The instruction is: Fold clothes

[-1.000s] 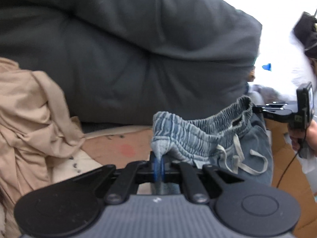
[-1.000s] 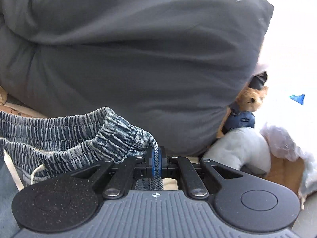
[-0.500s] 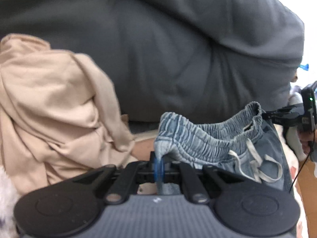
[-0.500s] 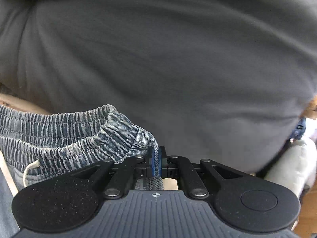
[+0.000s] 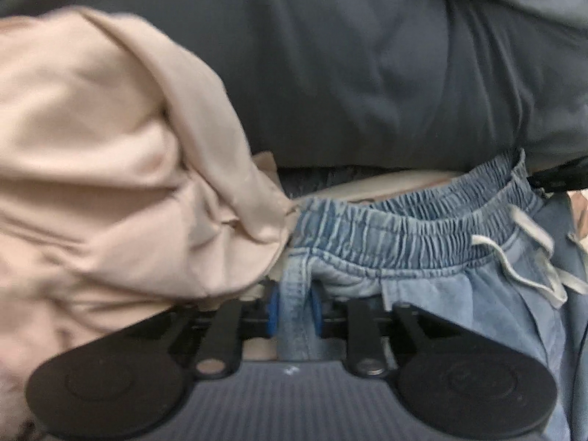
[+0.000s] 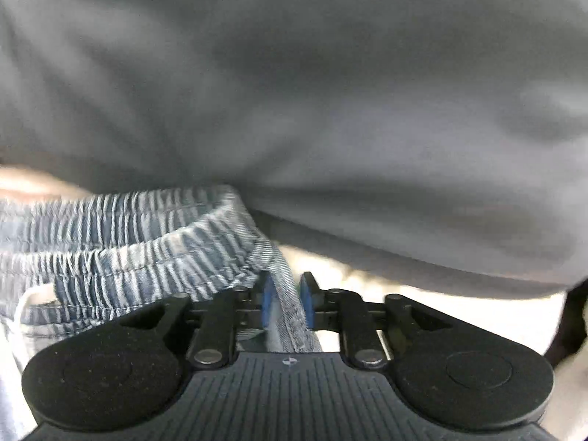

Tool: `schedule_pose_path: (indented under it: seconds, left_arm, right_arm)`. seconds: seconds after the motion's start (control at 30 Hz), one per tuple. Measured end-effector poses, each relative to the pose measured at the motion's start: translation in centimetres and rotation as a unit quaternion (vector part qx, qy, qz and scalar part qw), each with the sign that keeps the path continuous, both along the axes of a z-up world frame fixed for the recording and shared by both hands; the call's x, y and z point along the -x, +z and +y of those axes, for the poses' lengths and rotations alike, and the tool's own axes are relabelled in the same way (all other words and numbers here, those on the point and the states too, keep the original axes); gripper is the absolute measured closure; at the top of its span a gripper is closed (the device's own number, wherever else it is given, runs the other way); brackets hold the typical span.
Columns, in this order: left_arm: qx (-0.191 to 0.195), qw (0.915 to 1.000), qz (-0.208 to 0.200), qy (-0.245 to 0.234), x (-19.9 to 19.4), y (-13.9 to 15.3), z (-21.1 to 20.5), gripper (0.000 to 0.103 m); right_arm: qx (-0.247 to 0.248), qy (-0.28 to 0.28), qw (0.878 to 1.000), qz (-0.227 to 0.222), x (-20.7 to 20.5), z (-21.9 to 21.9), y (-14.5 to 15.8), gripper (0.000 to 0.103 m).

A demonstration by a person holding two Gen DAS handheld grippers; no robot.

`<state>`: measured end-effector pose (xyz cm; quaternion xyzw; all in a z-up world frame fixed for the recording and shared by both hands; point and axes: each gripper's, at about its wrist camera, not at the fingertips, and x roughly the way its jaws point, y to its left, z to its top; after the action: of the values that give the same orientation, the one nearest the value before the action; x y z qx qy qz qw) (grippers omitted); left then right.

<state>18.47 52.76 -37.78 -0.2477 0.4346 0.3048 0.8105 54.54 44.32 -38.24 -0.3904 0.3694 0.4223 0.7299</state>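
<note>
Both fingers opening since earlier, waistband [image 5: 404, 231] between; beige garment [image 5: 110, 165] left view only.

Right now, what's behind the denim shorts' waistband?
Directly behind the denim shorts is a big dark grey cushion, with a strip of pale surface between. A beige garment covers whatever lies to their left.

Each gripper, left [image 5: 294, 310] and right [image 6: 286, 303], is black with blue-padded jaws, silver screws and a ribbed grey body.
</note>
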Motion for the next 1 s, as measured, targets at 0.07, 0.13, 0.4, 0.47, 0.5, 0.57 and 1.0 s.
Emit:
schedule_pose_path:
  seconds: [0.07, 0.13, 0.4, 0.47, 0.5, 0.57, 1.0]
  left_arm:
    - [-0.016, 0.9999, 0.001, -0.001, 0.5, 1.6, -0.7, 0.077]
    - [-0.037, 0.9993, 0.005, -0.007, 0.6, 3.0, -1.5, 0.077]
    - [-0.068, 0.9945, -0.030, -0.074, -2.3, 5.9, -6.1, 0.073]
    - [-0.059, 0.9931, -0.036, -0.095, -3.8, 5.8, -7.5, 0.073]
    - [-0.054, 0.9924, -0.038, -0.104, -4.5, 5.8, -8.2, 0.072]
    - [-0.045, 0.9874, -0.027, -0.149, -6.1, 5.6, -9.7, 0.071]
    - [-0.037, 0.9519, 0.001, -0.304, -14.9, 8.4, -16.6, 0.049]
  right_arm:
    - [-0.012, 0.006, 1.000, 0.001, 0.1, -1.6, 2.1, 0.058]
    - [-0.024, 0.013, 1.000, -0.001, 0.3, -3.6, 4.2, 0.057]
    - [-0.049, -0.035, 0.998, -0.002, 1.6, -14.0, 10.0, 0.057]
    - [-0.050, -0.060, 0.997, -0.002, 1.9, -17.3, 10.8, 0.057]
    - [-0.045, -0.078, 0.996, -0.005, 2.0, -18.9, 11.2, 0.057]
    - [-0.037, -0.115, 0.993, -0.008, 2.1, -21.5, 12.3, 0.057]
    - [-0.004, -0.288, 0.957, -0.027, 6.4, -42.7, 16.8, 0.055]
